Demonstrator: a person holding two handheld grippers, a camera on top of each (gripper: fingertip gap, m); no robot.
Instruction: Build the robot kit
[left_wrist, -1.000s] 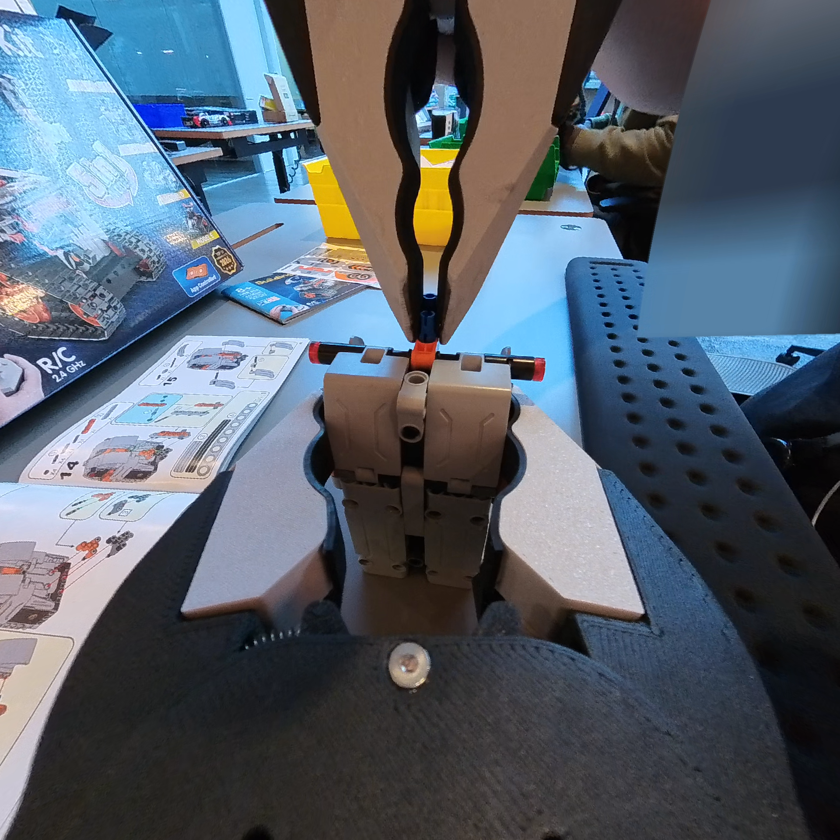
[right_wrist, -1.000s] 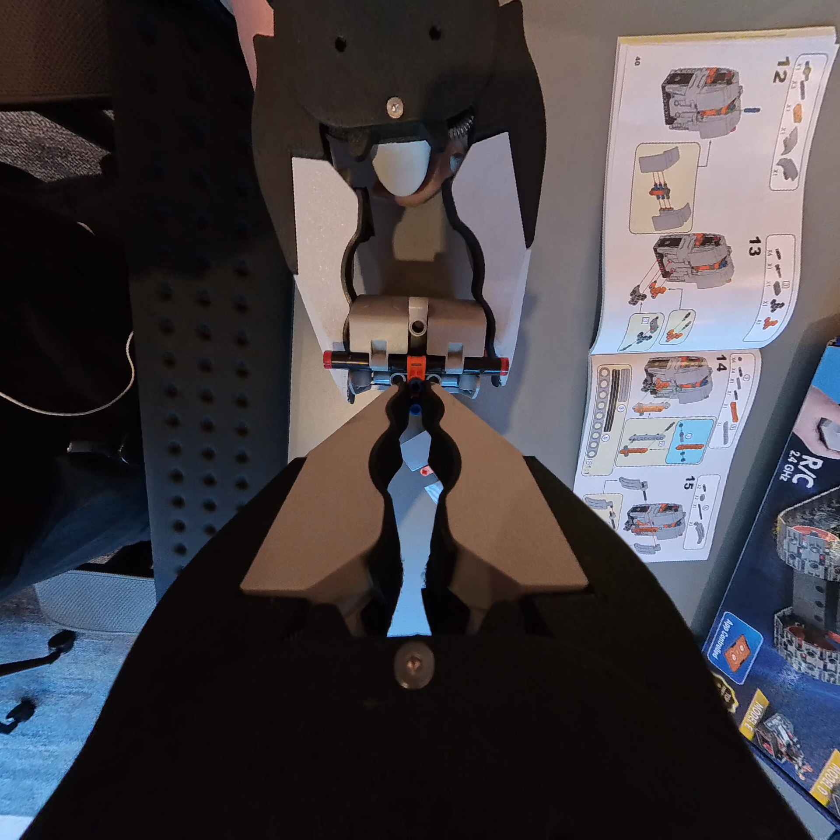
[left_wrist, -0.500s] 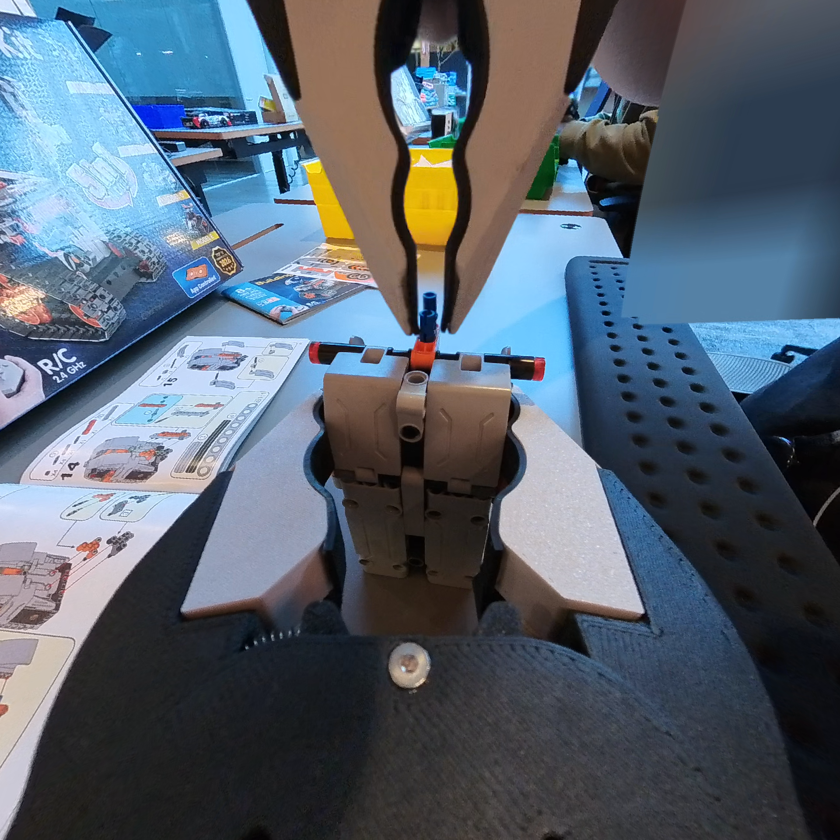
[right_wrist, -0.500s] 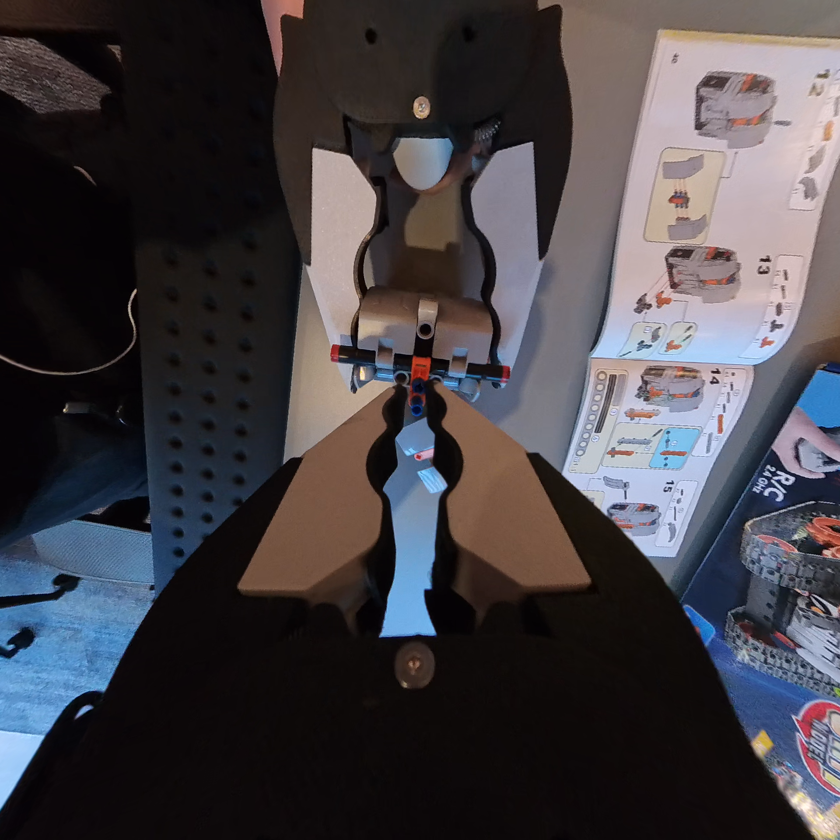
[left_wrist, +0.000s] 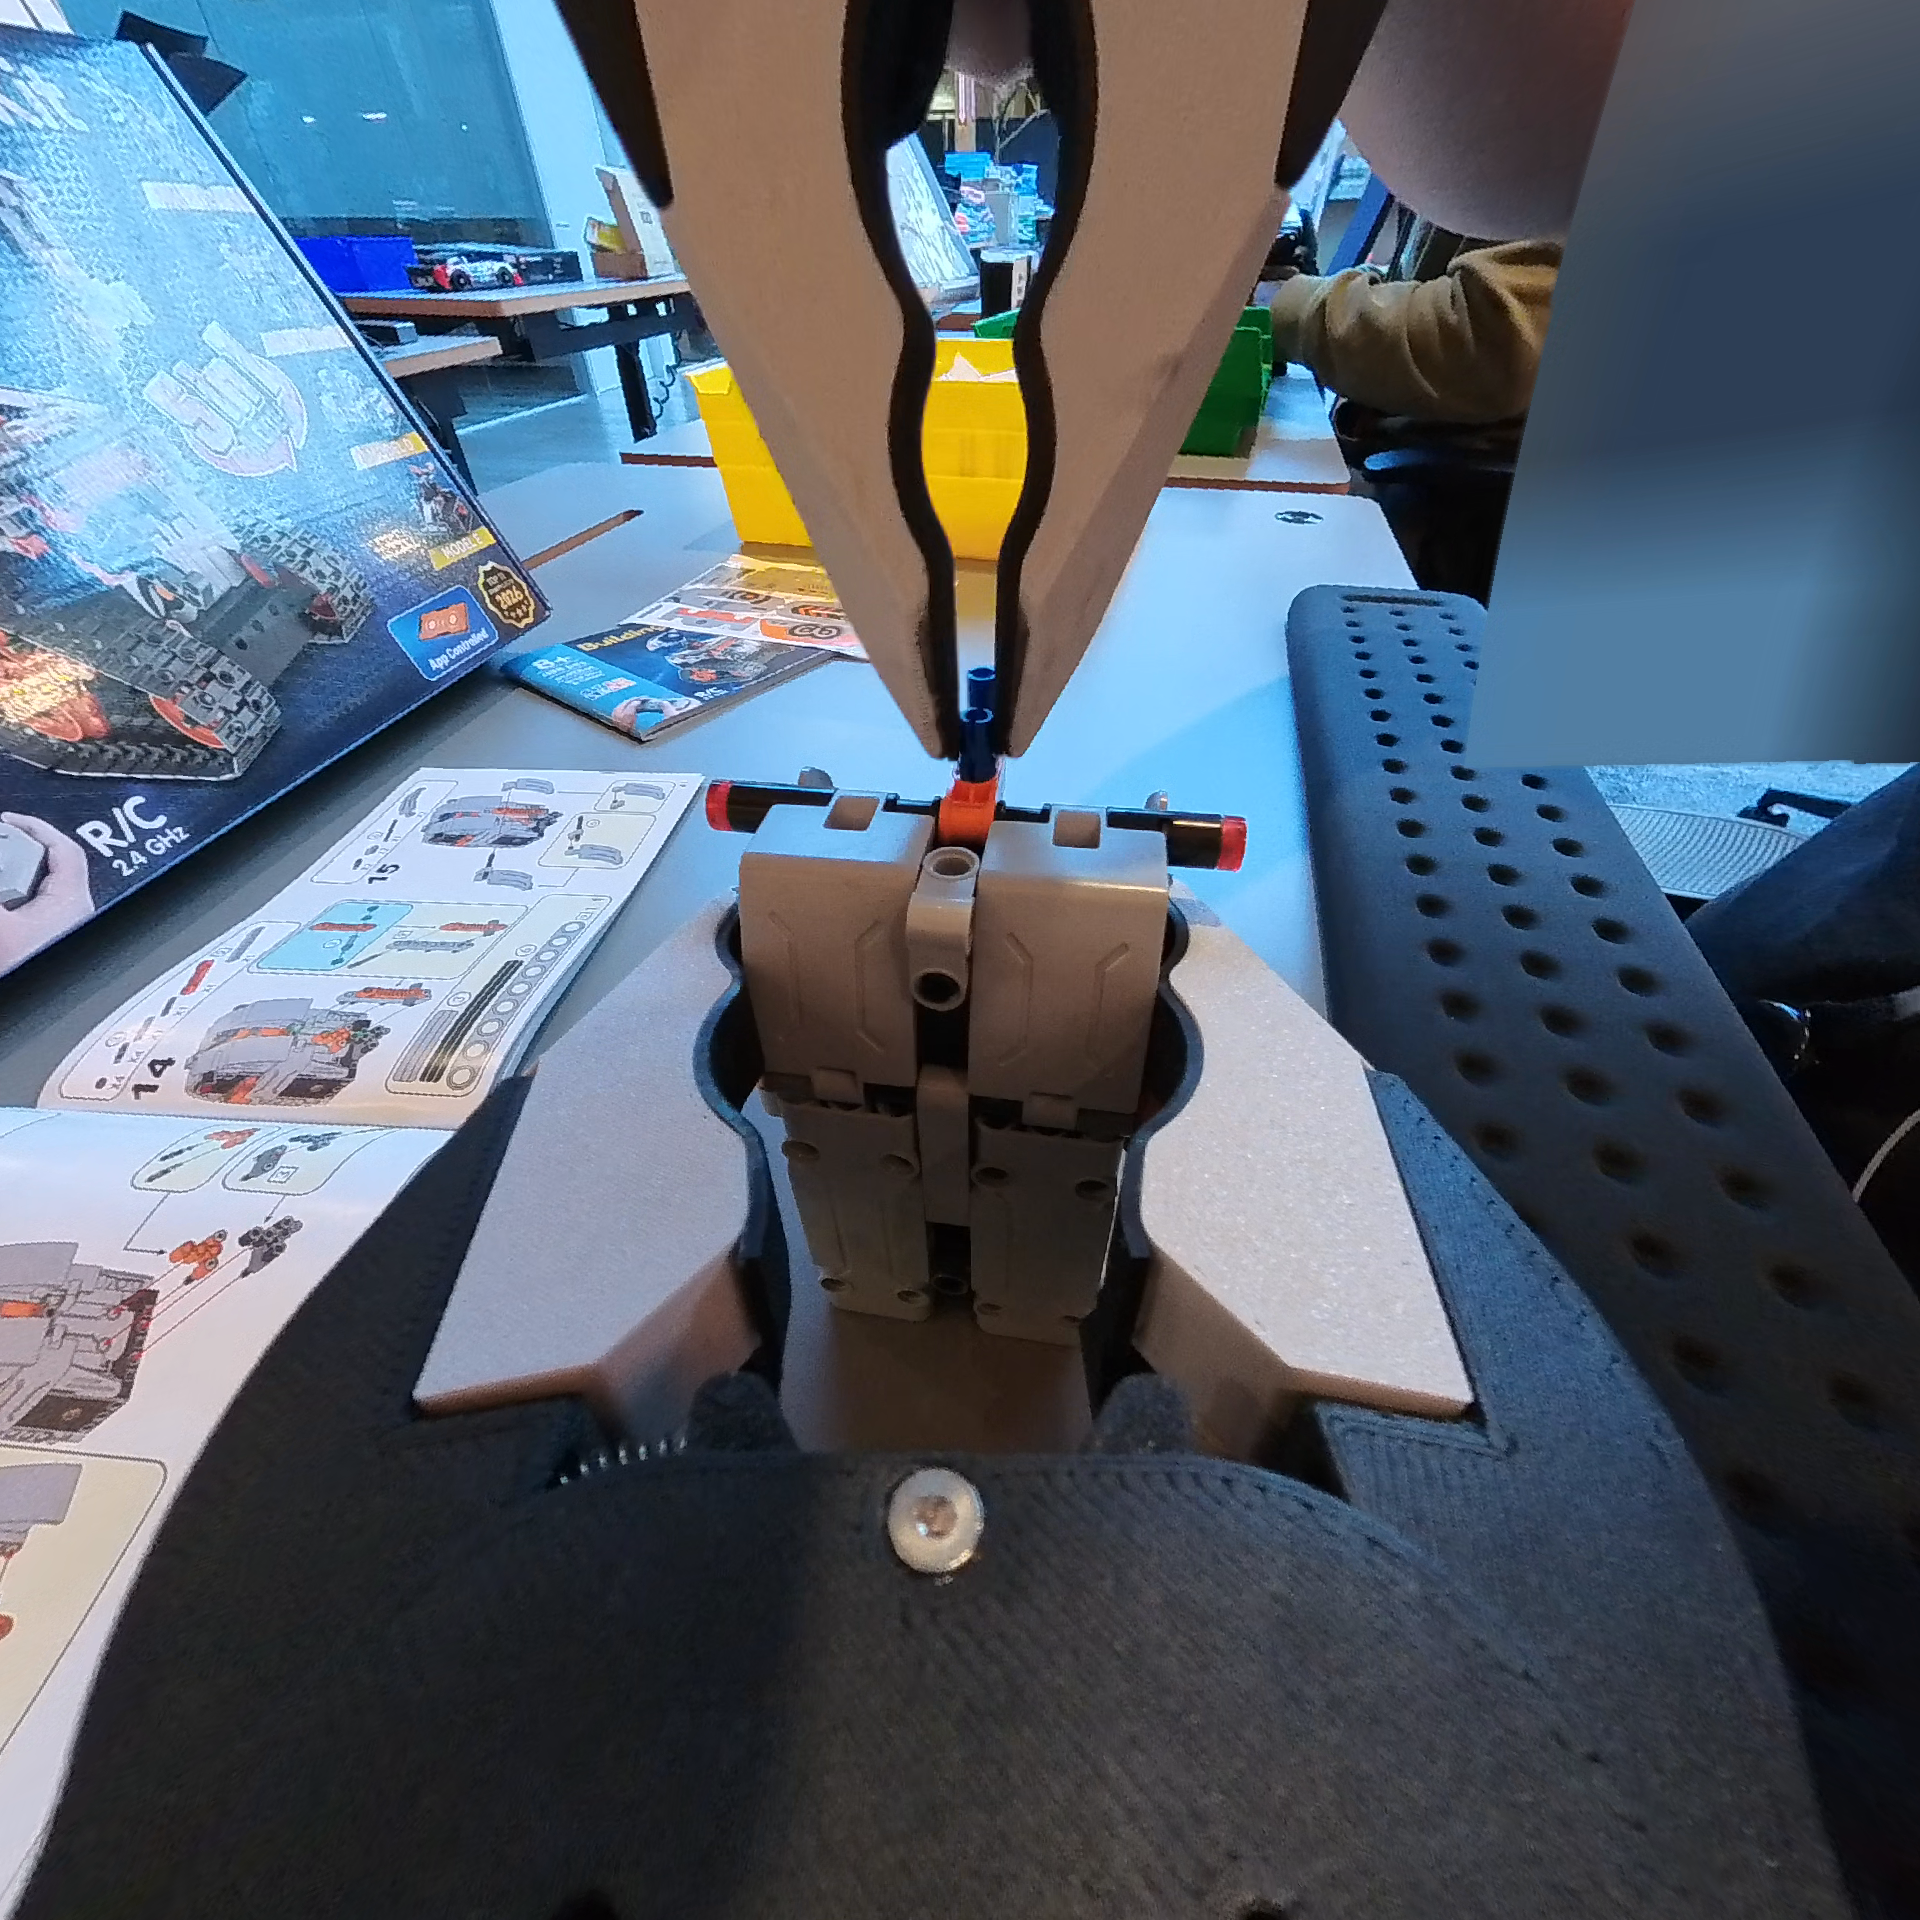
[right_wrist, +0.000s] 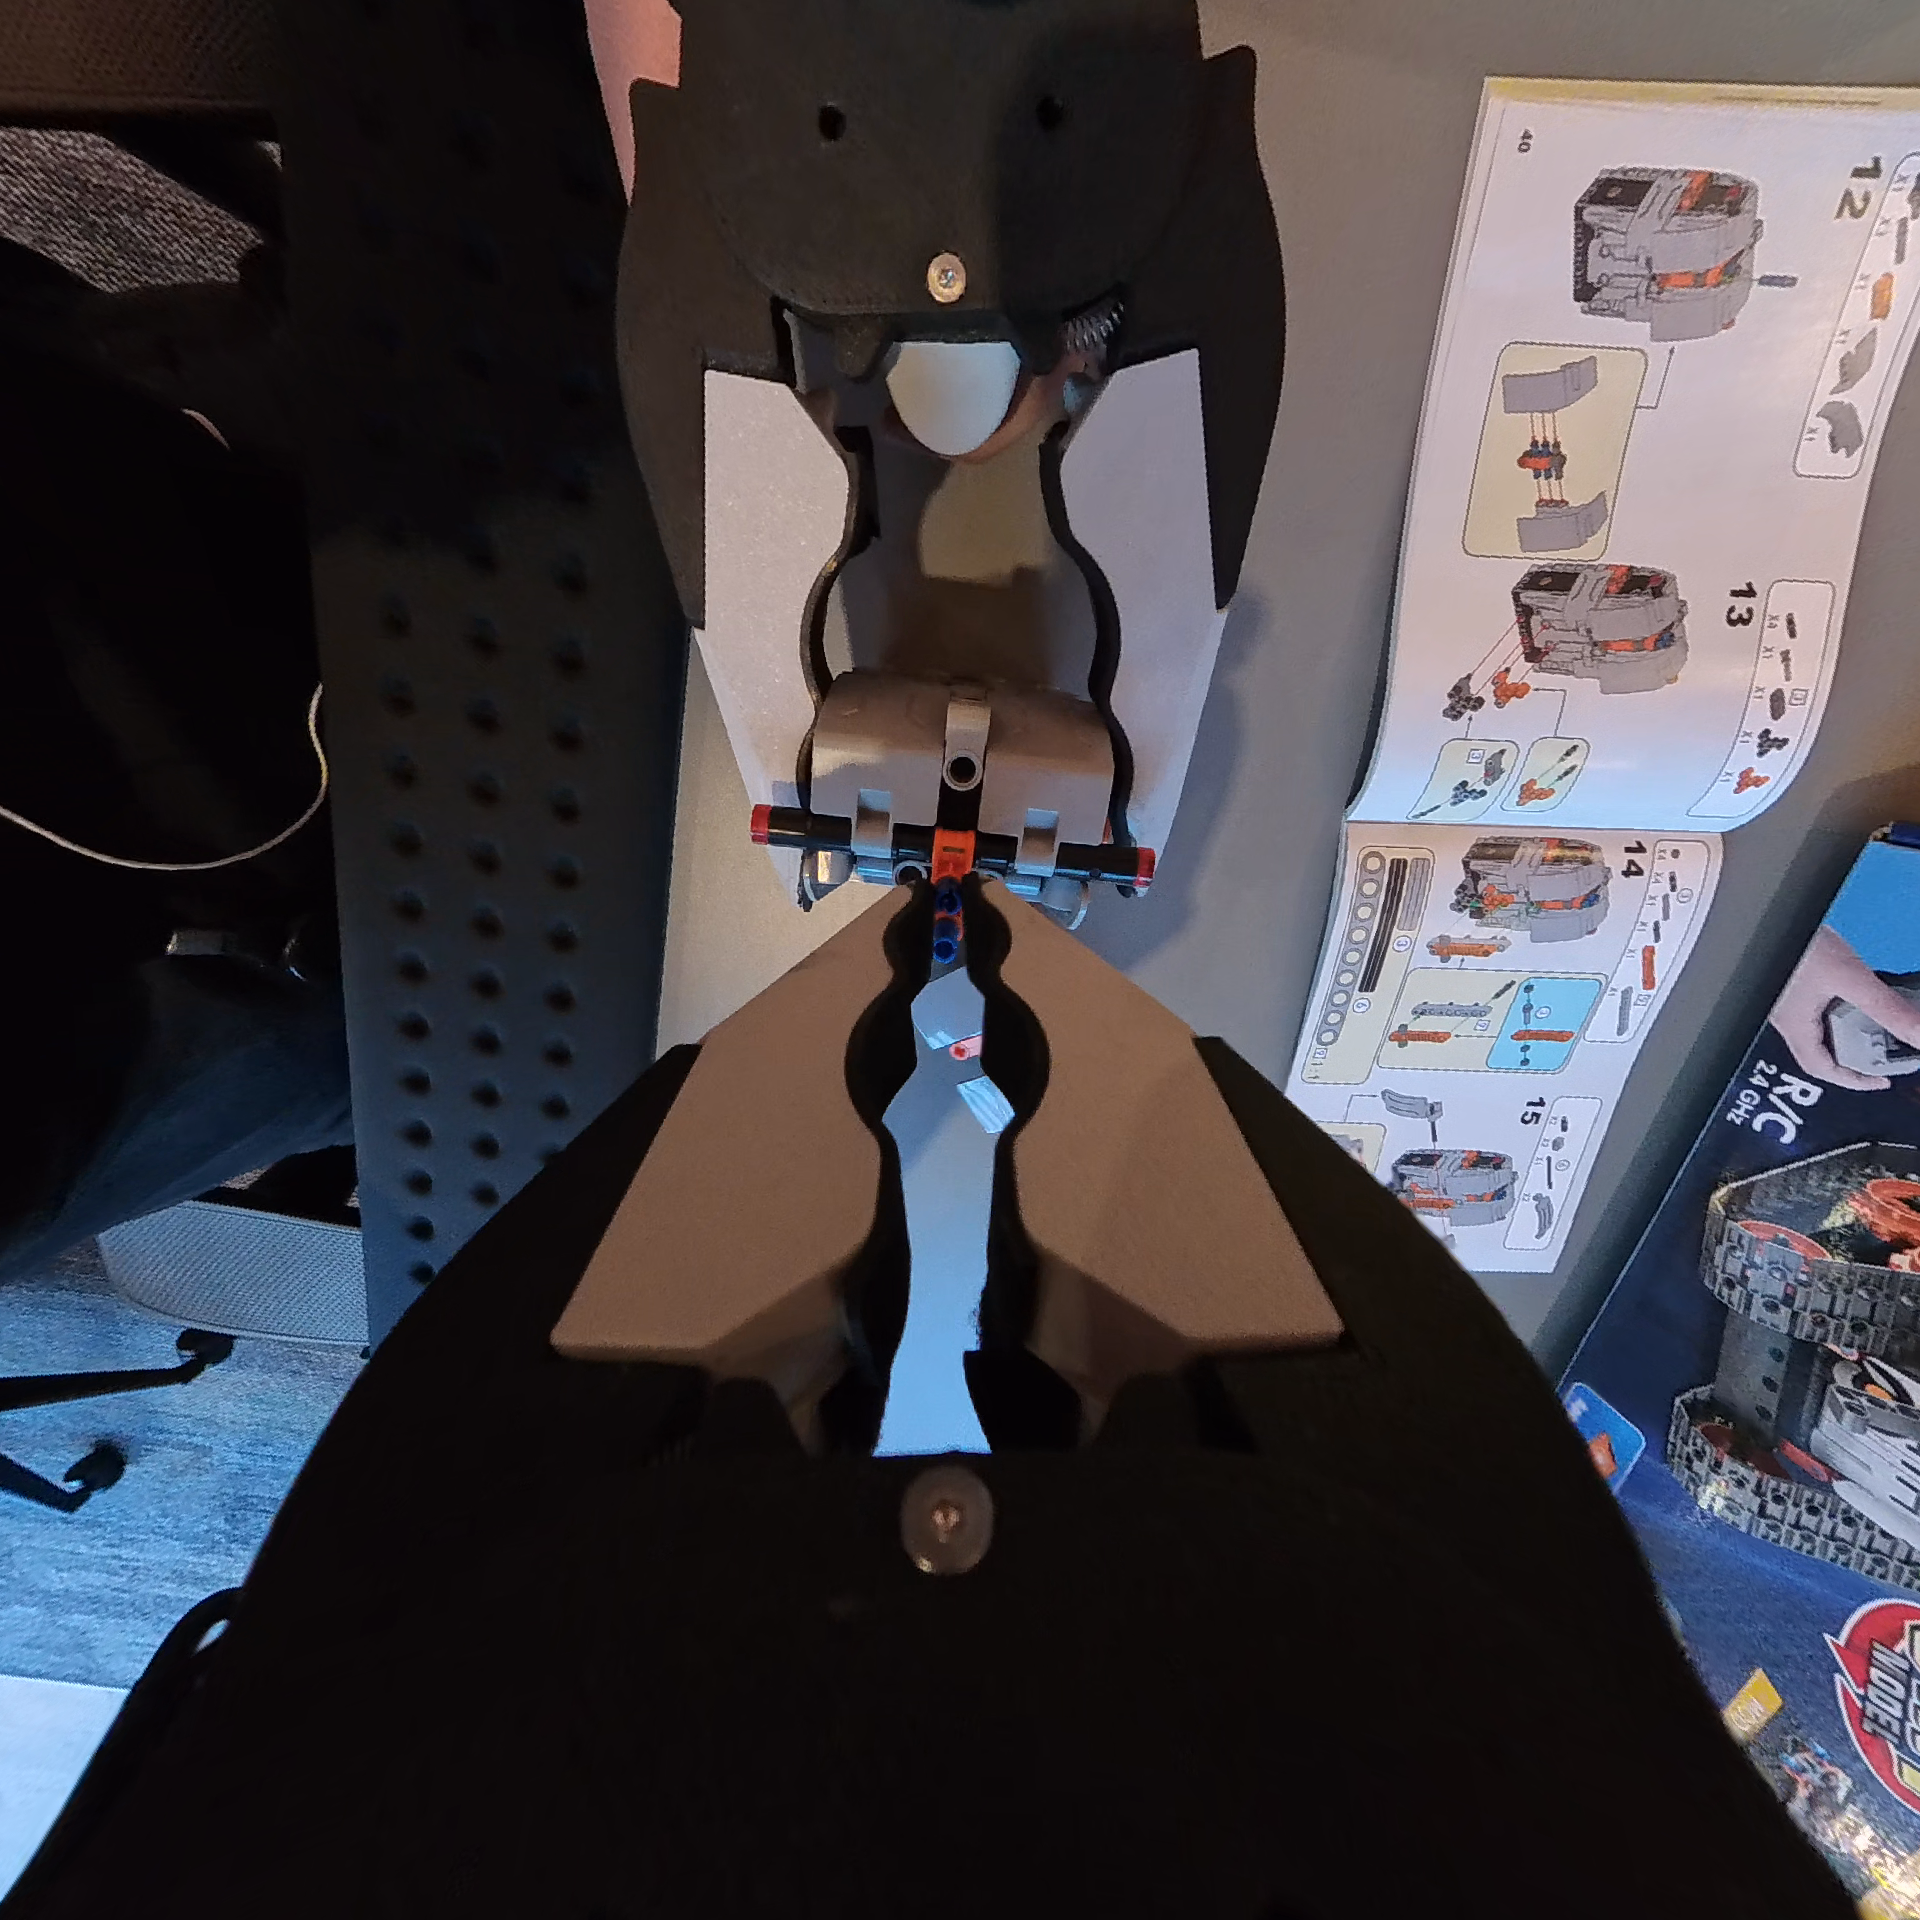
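Left gripper (left_wrist: 951, 1049) clamps grey brick motor block (left_wrist: 951, 997) over the grey table's (left_wrist: 1226, 623) near edge. Right gripper (right_wrist: 948, 914), after loosening half a second ago, again pinches small blue pin (left_wrist: 977, 717), seated in block's orange connector (left_wrist: 971, 810). Open instruction booklet (left_wrist: 343, 956) alongside, box (left_wrist: 187, 499) beyond.

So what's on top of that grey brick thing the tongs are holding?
On the grey brick block lies a black rod with red ends, with an orange piece in its middle. A blue peg stands in that, pinched by the other tongs. The peg's bottom is hidden.
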